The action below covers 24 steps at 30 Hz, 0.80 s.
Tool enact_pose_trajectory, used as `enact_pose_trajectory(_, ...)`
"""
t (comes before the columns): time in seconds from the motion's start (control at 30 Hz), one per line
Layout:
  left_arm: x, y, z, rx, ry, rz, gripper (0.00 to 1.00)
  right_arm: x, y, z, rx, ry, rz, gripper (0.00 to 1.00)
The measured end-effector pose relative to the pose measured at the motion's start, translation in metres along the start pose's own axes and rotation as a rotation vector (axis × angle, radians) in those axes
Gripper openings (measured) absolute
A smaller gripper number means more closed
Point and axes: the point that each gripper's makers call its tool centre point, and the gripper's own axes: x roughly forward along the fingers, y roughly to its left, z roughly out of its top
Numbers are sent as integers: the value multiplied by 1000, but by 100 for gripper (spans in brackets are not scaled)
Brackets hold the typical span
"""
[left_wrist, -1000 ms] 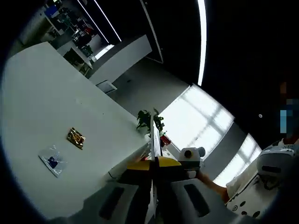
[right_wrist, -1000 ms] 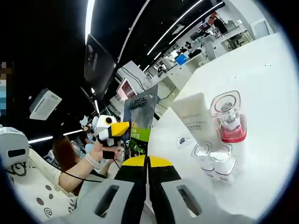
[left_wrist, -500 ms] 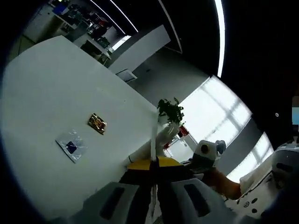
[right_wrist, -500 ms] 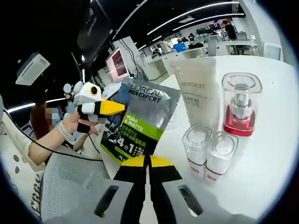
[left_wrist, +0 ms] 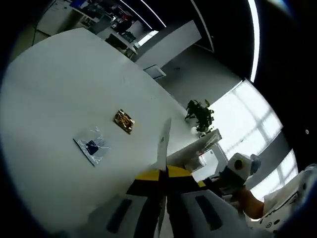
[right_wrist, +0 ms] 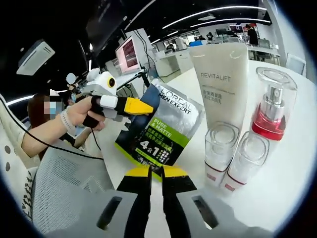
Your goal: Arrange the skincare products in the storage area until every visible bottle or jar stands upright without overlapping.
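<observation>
I am seeing my left gripper (left_wrist: 162,174) pinching the sachet (right_wrist: 161,130) by its top edge, holding it upright beside the white tube (right_wrist: 221,82). My right gripper (right_wrist: 156,172) is sitting with its jaws slightly spread just before the sachet. 2 small clear-capped bottles (right_wrist: 232,154) and 1 red pump bottle (right_wrist: 271,111) are standing on the desk (right_wrist: 277,183).
</observation>
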Motion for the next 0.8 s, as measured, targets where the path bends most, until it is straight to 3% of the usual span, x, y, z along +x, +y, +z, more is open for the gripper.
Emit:
enact_pose_trajectory(0.43,34,5,-15,-36,56,5,0,-10,-3,0,-46,12,-36,8)
enact_pose_trajectory(0.63,36,10,-18,-46,66,9,0,-37,2,42,-208,-57,-80,10)
enact_pose_trajectory(0.8,37,19,-17,-66,62,13,0,-57,9,72,-232,-112,-53,11)
